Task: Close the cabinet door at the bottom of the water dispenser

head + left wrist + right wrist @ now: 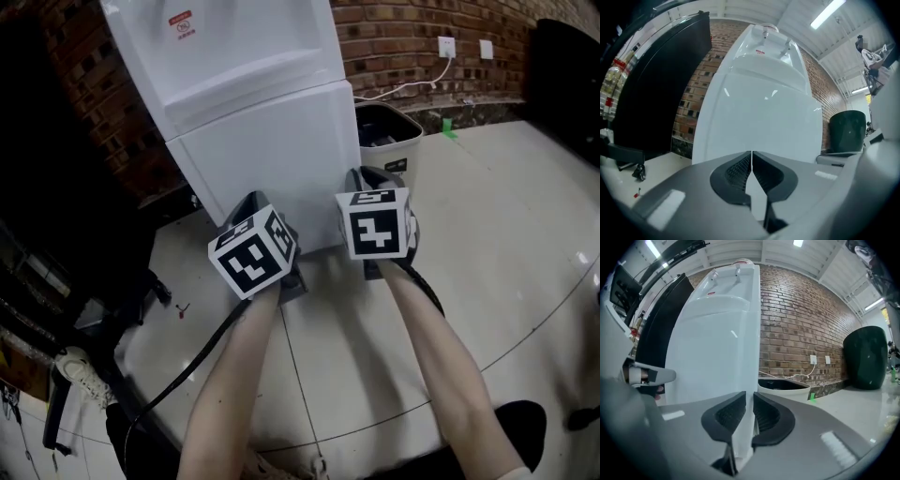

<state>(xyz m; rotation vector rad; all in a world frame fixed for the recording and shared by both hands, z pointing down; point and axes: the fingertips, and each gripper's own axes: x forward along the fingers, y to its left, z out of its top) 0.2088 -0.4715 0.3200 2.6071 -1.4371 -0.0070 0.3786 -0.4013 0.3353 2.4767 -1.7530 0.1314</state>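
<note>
The white water dispenser (253,84) stands against the brick wall. Its bottom cabinet door (281,150) lies flush with the body. In the head view both grippers are held level, close in front of that door. My left gripper (249,200) is at the door's lower left and my right gripper (362,175) at its lower right edge. The left gripper view shows the left gripper (751,161) with only a hairline slit between its pads, facing the door (759,122), holding nothing. The right gripper (749,401) shows a narrow empty gap, aimed along the door's right edge (752,366).
A white bin with a black liner (386,131) stands right of the dispenser, under a wall socket with a white cable (446,45). A tall dark bin (867,357) is further right. Black furniture and a caster base (141,291) crowd the left. Cables trail over the pale floor.
</note>
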